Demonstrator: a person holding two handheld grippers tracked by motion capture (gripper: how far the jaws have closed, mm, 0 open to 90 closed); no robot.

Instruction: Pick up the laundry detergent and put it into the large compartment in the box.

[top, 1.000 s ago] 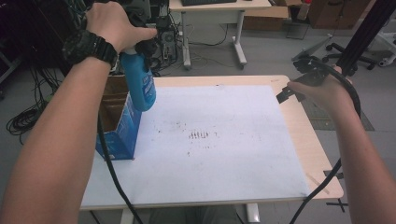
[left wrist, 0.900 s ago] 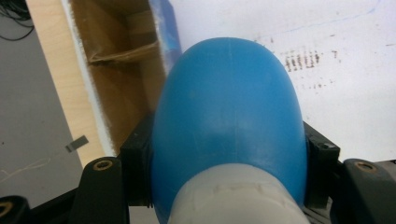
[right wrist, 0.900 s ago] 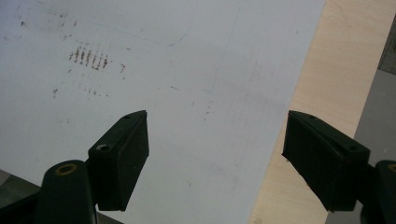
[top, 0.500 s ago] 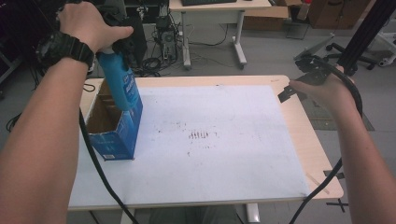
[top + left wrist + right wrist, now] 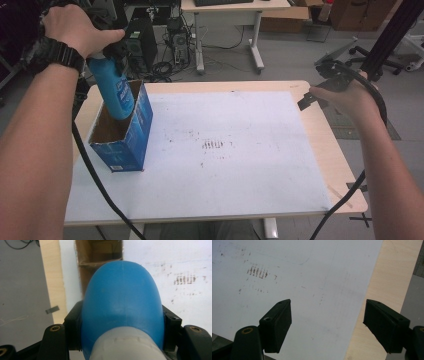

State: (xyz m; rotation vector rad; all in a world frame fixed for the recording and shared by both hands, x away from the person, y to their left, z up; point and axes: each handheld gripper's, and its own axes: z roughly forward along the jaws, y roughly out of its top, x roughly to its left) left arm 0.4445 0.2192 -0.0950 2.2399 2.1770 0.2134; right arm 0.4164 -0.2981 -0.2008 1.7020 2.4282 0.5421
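Here, high view: left hand-held gripper (image 5: 107, 52) carries a blue bottle (image 5: 114, 90) over the open top of the blue carton (image 5: 136, 131), which stands at the far-left part of the worktop (image 5: 320, 150). The bottle hangs tilted, its lower end dipping into the carton's mouth, not yet seated by the look of it. Step in hand, as I judge it: loading the bottle into the carton. Next move calls for straightening the bottle to the carton's narrow opening, lowering it until it rests inside, then letting go. Right hand-held gripper (image 5: 307, 101) sits over the right edge of the worktop, well apart from the carton, holding nothing

Left gripper view: jaws clamped on either flank of the bottle, just below its grey cap end (image 5: 125, 345). Bottle body (image 5: 122, 297) is smooth, rounded, glossy blue plastic with a faint mould seam down the middle. Beyond it, the brown cardboard inside of the carton (image 5: 100, 255), almost directly under the bottle's end

Right gripper view: jaws stand wide apart and empty, over the white sheet (image 5: 299, 277) covering the worktop, with the bare wood edge (image 5: 392, 277) at right
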